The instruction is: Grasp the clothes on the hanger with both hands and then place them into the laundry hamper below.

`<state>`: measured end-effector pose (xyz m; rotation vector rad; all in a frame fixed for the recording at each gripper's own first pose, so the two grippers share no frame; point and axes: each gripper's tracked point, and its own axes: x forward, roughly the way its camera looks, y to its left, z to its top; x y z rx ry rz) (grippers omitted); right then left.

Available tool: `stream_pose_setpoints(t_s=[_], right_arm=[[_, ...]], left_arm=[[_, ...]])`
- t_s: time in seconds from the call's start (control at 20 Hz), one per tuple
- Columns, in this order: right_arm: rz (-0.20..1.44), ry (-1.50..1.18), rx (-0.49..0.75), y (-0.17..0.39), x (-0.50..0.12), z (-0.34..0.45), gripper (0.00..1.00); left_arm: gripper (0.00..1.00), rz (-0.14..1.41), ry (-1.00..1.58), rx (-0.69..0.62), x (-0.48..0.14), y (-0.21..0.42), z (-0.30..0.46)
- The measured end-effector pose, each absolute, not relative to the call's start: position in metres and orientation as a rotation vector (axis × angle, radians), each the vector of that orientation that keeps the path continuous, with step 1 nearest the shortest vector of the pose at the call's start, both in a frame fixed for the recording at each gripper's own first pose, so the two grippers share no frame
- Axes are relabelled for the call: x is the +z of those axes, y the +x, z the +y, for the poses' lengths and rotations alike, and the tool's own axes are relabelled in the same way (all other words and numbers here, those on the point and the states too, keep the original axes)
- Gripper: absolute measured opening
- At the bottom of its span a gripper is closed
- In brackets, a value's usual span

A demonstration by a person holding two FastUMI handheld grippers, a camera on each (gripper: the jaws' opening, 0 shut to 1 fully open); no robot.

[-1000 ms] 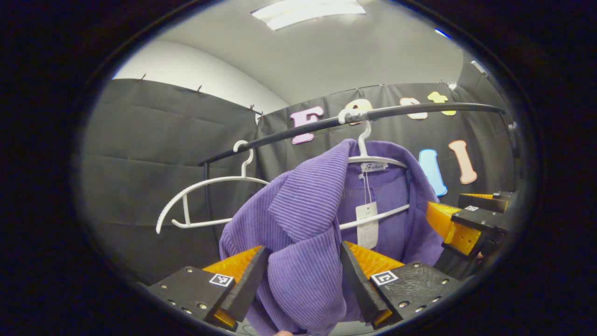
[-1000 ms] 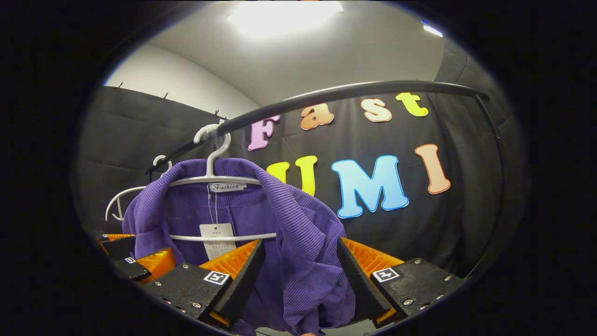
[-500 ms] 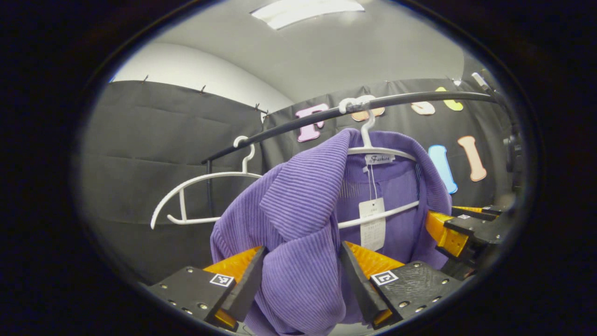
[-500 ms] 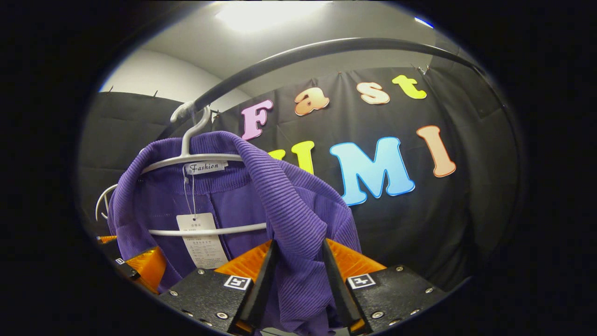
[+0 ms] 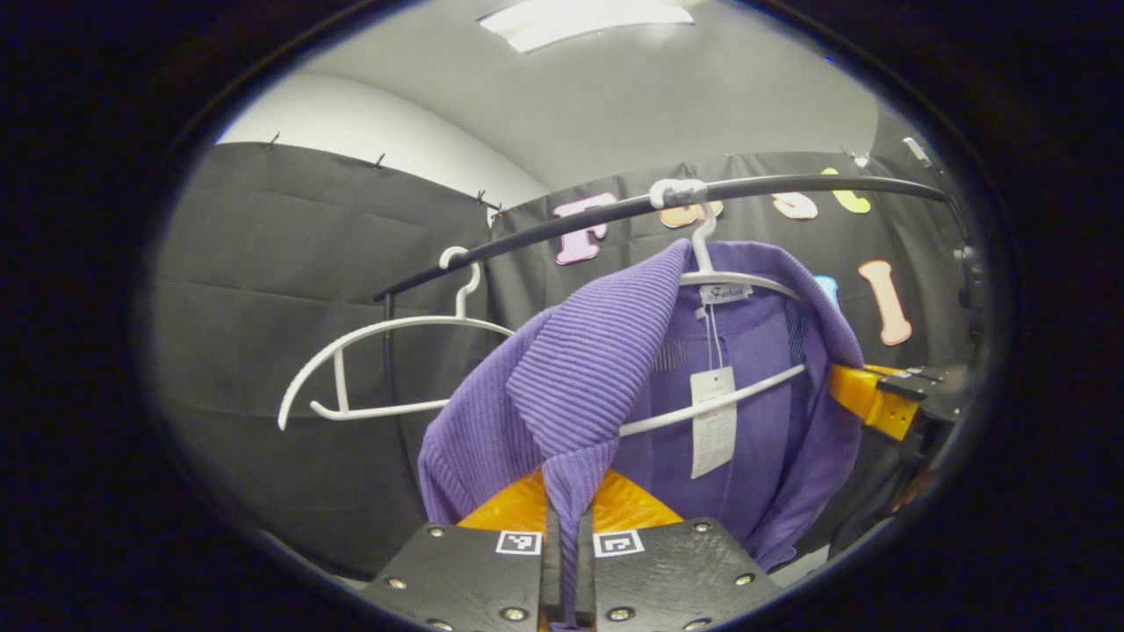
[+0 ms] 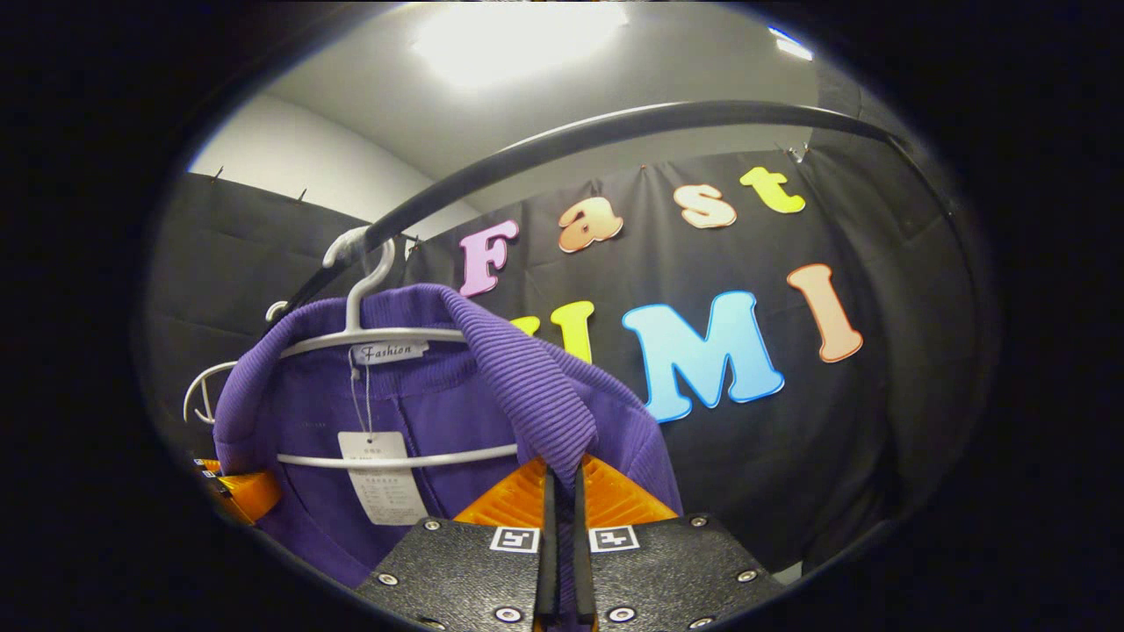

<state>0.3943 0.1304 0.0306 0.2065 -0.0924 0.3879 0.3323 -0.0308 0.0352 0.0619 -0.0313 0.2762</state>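
Purple garment [image 5: 580, 386] edges pinched (both sides)

Black rail [image 5: 790, 186] with two white hangers: one bare [image 5: 378, 329], one [image 6: 386, 333] under purple garment [image 5: 580, 369]

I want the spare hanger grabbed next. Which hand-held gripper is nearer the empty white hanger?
Left. The left hand-held gripper pinches the purple garment beside the empty hanger; the right hand-held gripper grips its far shoulder.

Purple ribbed garment [image 5: 571, 369] hanging on a white hanger [image 5: 738, 281]

It is draping off the hanger's shoulders from the black rail [image 5: 790, 186], collar open, a white tag [image 5: 713, 420] dangling inside, each front edge bunching into a narrow pinched fold.
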Motion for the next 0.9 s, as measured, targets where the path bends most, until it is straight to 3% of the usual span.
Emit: stream_pose_setpoints(t_s=[0.1,0.15,0.3,0.35,0.5,0.8,0.85,0.9], right_arm=[[-0.144,0.205,0.340,0.405,0.044,0.114,0.06],[-0.161,0.200,0.327,0.411,0.049,0.108,0.06],[-0.220,0.177,0.303,0.423,0.069,0.095,0.06],[-0.243,0.170,0.296,0.425,0.076,0.092,0.06],[-0.302,0.134,0.284,0.433,0.091,0.088,0.06],[-0.295,0.119,0.306,0.460,0.086,0.094,0.06],[-0.286,0.121,0.314,0.463,0.083,0.096,0.06],[-0.280,0.116,0.322,0.466,0.079,0.096,0.05]], left_arm=[[0.11,-0.047,0.051,0.276,0.044,0.329,-0.025],[0.01,-0.051,0.044,0.264,0.048,0.323,-0.025],[0.01,-0.082,0.038,0.256,0.067,0.310,-0.015],[0.05,-0.096,0.029,0.252,0.074,0.305,-0.013],[0.06,-0.138,0.001,0.254,0.098,0.294,-0.001],[0.05,-0.196,-0.020,0.249,0.138,0.287,0.025],[0.01,-0.198,-0.010,0.245,0.144,0.287,0.027],[0.06,-0.197,-0.002,0.235,0.150,0.290,0.028]])
